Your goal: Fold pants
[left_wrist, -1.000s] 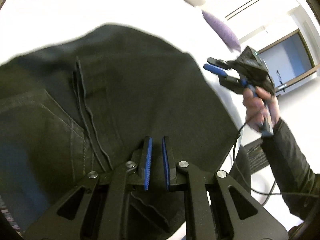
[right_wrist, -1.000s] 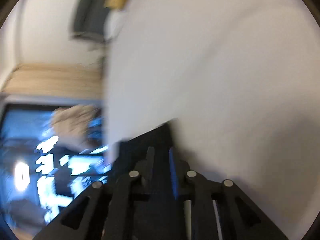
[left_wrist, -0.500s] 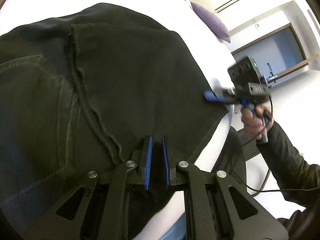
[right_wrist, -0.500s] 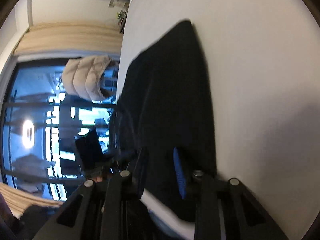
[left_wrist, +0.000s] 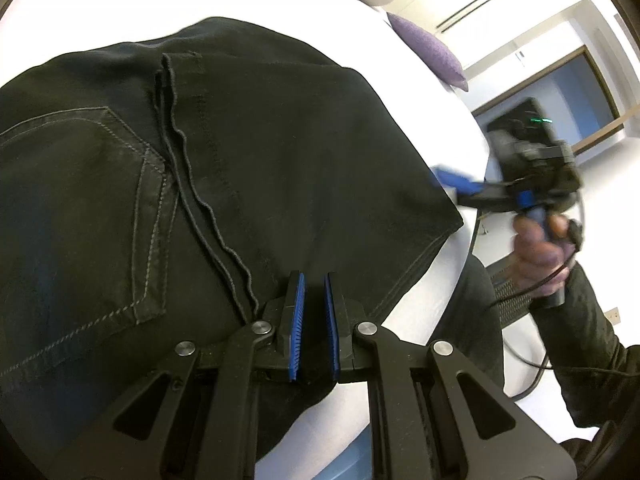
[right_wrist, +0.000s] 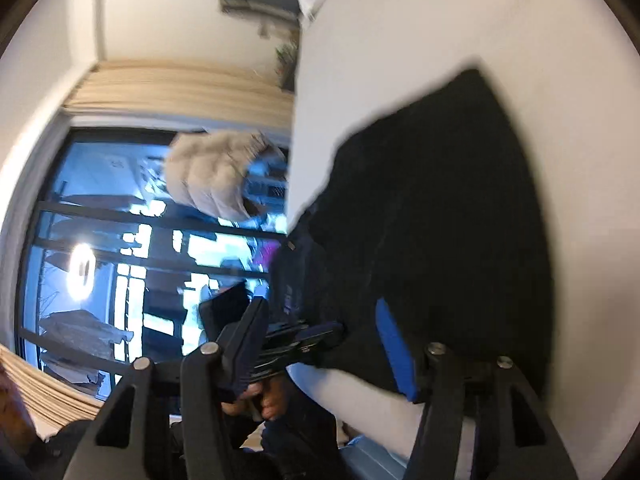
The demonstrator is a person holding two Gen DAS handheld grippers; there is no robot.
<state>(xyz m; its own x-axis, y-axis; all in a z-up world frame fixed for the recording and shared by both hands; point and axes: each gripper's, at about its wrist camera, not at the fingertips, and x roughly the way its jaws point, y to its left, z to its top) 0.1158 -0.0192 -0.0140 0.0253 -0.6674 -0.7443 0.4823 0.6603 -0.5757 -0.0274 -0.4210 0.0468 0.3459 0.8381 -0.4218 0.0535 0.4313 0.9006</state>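
Note:
Black pants [left_wrist: 240,168] lie folded on a white surface [left_wrist: 100,12], with a back pocket at the left and the leg hems laid over it. My left gripper [left_wrist: 314,292] is shut on the near edge of the pants. My right gripper [left_wrist: 452,184] shows at the right in the left wrist view, off the pants' right corner. In the right wrist view my right gripper [right_wrist: 320,332] is open and empty, with the pants [right_wrist: 440,220] lying ahead of it.
A purple pillow [left_wrist: 432,54] lies at the far end of the white surface. The surface's edge runs close under both grippers. A window [right_wrist: 120,240] and a beige puffy jacket [right_wrist: 216,176] show beyond the edge in the right wrist view.
The right gripper has opened, let go of the pants' corner and drawn back. The pants have settled flat. The left gripper stays shut on the near edge.

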